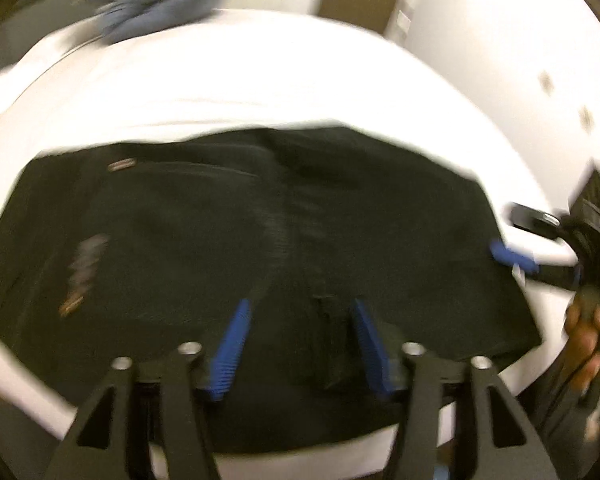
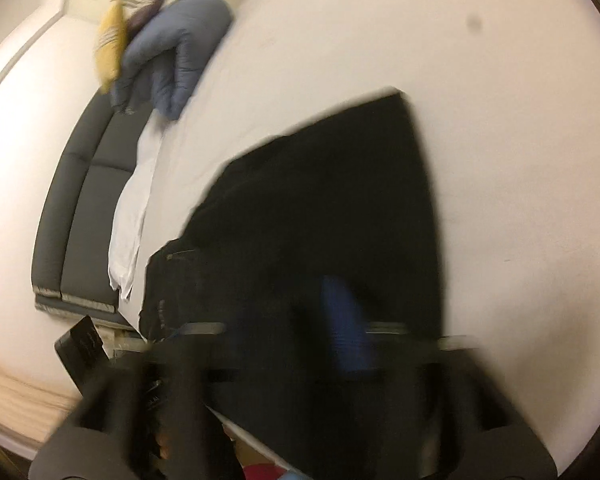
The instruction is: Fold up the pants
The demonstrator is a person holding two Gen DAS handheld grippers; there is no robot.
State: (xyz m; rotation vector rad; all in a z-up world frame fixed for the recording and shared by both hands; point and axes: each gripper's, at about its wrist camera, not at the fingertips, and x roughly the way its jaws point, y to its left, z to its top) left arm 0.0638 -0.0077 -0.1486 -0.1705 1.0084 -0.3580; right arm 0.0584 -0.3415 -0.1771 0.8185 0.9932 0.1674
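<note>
Black pants lie folded in a flat block on the white bed sheet. My left gripper hovers over their near edge with its blue-padded jaws apart and nothing between them. The right gripper shows at the right edge of the pants in the left wrist view, held by a hand. In the right wrist view the pants fill the middle. That view is heavily blurred. One blue pad shows over the cloth, and the right gripper's state is unclear.
A blue-grey duvet and a yellow cushion lie at the head of the bed. A grey padded headboard runs along the left. A black device shows at lower left. Bare sheet surrounds the pants.
</note>
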